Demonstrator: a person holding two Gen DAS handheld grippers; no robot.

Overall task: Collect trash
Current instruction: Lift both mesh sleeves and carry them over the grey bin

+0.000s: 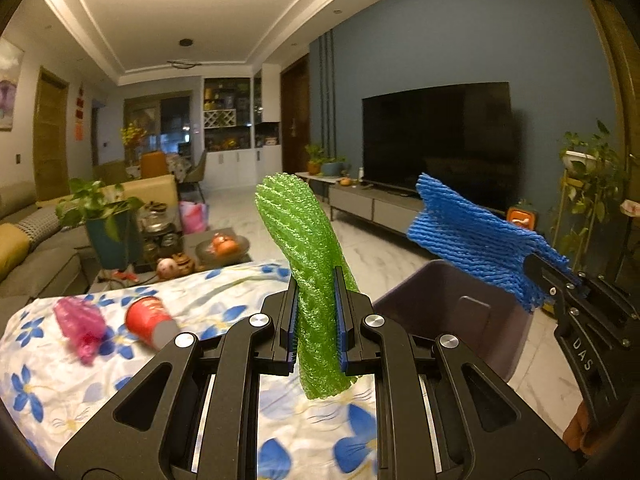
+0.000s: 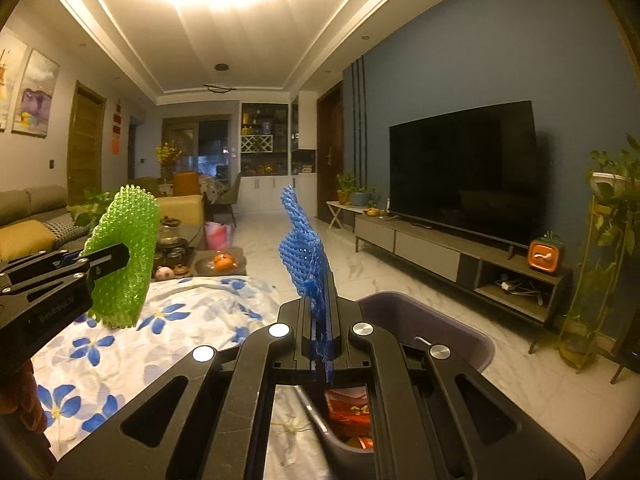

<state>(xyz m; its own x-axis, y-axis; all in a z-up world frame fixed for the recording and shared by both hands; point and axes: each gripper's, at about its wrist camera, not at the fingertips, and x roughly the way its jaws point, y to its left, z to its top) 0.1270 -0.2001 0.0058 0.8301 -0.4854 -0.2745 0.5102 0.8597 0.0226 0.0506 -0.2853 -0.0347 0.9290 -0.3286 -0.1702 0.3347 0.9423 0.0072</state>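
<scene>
The left tool [image 1: 316, 320] pinches a green foam net [image 1: 308, 248] between its blue pads; the net stands nearly upright, its top leaning left and its lower end hanging below the pads over the flowered cloth [image 1: 80, 380] that covers the worktop. In the right wrist view this same tool [image 2: 108, 264] enters from the left with the green net [image 2: 124, 256] clamped at its tip, and small pale lettering runs along its black body, too blurred to read.

The right tool [image 2: 320, 320] is pressed together on a blue foam net [image 2: 304, 248], which rises between the narrow fingers and leans a little left. In the left wrist view that tool [image 1: 536, 272] comes in from the right, holding the blue net [image 1: 472, 236] out flat above a dark purple bin [image 1: 440, 312]; white letters on its arm read "DAS".

The bin [image 2: 440, 328] stands on the pale floor just beside the right edge of the cloth. Inside it lies a red and orange wrapper [image 2: 348, 404] with print I cannot read.

On the cloth, to the near left, lie a pink foam net [image 1: 80, 328] and, just right of it, a red paper cup [image 1: 150, 318] on its side; the cup carries pale writing that is too blurred to read.
</scene>
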